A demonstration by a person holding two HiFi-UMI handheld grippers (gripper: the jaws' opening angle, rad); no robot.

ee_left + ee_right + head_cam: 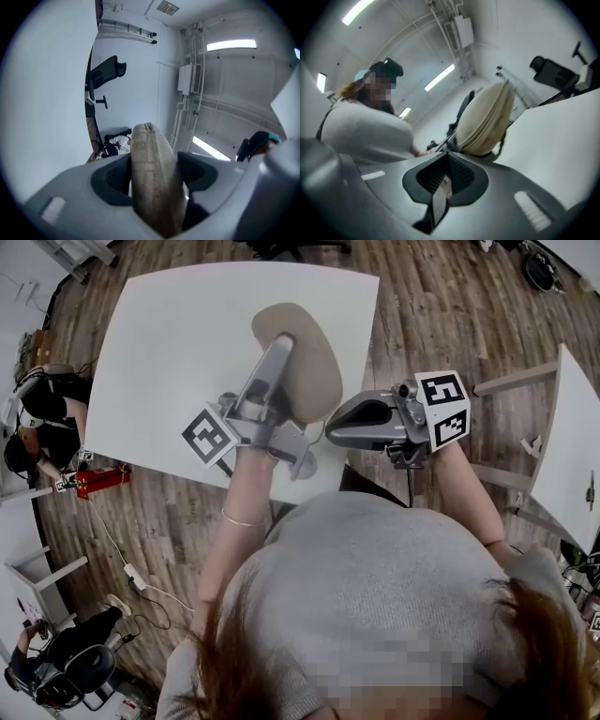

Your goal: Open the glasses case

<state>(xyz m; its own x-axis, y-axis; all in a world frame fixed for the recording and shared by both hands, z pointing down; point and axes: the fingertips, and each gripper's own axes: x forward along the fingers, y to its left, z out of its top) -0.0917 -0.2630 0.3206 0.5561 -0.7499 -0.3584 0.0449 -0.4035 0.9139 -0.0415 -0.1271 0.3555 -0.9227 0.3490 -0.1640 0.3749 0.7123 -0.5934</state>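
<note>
Left gripper [279, 351] is clamped edge-on on the beige zip glasses case [152, 159], and the case keeps its jaws fairly wide. Right gripper [446, 180] has its jaws together, just short of the case, at the lower centre of its own view. The case sits over the white table [159, 343], upper centre of the head view. Progress: gripped only. The seam looks closed where visible, so opening is all left to do. Unclear: where the zip pull is; a pale sliver at the right jaw seam, can't ID it; what the dark loop [505, 139] under the case is.
</note>
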